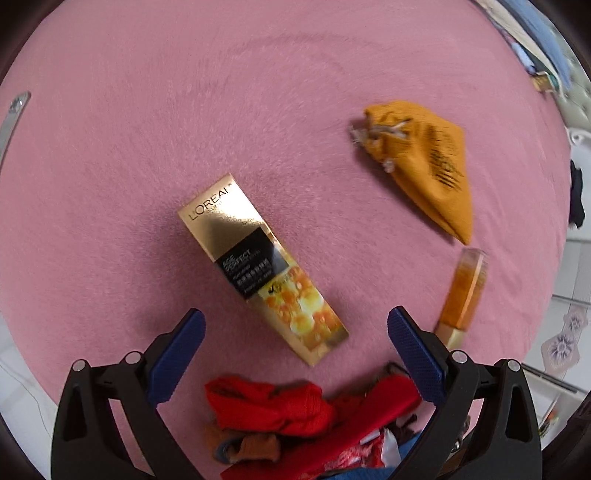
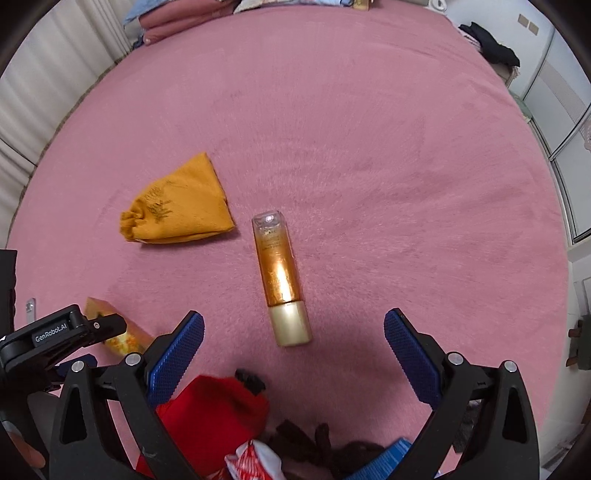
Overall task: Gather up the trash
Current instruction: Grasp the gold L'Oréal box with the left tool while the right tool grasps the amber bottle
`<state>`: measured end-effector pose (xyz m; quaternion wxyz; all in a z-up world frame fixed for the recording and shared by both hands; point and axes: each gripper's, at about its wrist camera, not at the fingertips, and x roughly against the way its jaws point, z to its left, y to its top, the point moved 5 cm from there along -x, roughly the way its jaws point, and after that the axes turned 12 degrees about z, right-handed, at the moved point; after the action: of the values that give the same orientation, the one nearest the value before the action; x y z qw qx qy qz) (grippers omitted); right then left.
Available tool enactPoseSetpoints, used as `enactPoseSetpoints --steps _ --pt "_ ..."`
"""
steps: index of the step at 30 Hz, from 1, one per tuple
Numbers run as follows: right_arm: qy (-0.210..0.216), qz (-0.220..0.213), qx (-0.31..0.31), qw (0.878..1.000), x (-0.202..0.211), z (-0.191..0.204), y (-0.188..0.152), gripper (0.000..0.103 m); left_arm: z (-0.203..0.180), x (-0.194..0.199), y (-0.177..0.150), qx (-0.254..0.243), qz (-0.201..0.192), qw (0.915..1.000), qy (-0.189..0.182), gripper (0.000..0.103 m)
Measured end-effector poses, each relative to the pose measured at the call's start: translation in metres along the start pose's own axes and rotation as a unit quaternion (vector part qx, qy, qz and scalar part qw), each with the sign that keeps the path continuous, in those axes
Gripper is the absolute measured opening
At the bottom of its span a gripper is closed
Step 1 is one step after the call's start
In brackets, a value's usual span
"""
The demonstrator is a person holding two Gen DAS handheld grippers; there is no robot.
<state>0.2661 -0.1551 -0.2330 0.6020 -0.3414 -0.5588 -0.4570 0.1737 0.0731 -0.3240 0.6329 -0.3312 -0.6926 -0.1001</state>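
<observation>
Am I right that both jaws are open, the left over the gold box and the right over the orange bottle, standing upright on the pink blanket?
Not quite: the bottle lies flat on the blanket, as the right wrist view shows. Both sets of jaws are open, left over the box, right over the bottle.

- A big bed [image 2: 369, 147] with a soft, fuzzy pink blanket [image 1: 147, 129] covers most of both views.
- A gold box [image 1: 262, 266] lies flat on the blanket, turned at a slant. It has black and orange print on it.
- An orange cloth pouch [image 2: 177, 206] with a pulled string top lies near the box, not touching it.
- An orange bottle [image 2: 280, 280] with a pale gold cap lies on its side, just beside the pouch.
- A pile of red cloth [image 1: 269, 406] and other small things sits at the near edge of the bed.
- Folded bedding [image 2: 170, 18] lies at the far end.
</observation>
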Motion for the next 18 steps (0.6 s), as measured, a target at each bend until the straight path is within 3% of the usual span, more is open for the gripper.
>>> enactPoseSetpoints --steps 5,7,10,12,14,18 --pt "-0.009 0.023 0.005 1.000 -0.030 0.002 0.010 0.088 0.000 -0.023 0.014 0.020 0.013 0.9997 0.000 0.093" --pt "-0.010 0.032 0.008 0.999 -0.040 0.002 0.014 0.081 -0.001 -0.033 0.018 0.026 0.024 0.9994 -0.002 0.081" --pt "-0.019 0.041 0.012 0.999 -0.053 0.001 0.021 0.074 -0.002 -0.043 0.023 0.038 0.035 0.9986 0.010 0.072" --pt "-0.023 0.058 0.009 0.998 -0.063 -0.002 0.023 0.057 -0.003 -0.045 0.024 0.044 0.035 0.9982 0.022 0.064" --pt "0.000 0.073 0.001 0.997 -0.069 -0.003 0.023 0.036 0.001 -0.047 0.022 0.046 0.033 0.9976 0.040 0.055" --pt "0.004 0.072 -0.003 0.997 -0.062 -0.004 0.018 0.034 0.001 -0.038 0.024 0.033 0.029 0.9981 0.043 0.046"
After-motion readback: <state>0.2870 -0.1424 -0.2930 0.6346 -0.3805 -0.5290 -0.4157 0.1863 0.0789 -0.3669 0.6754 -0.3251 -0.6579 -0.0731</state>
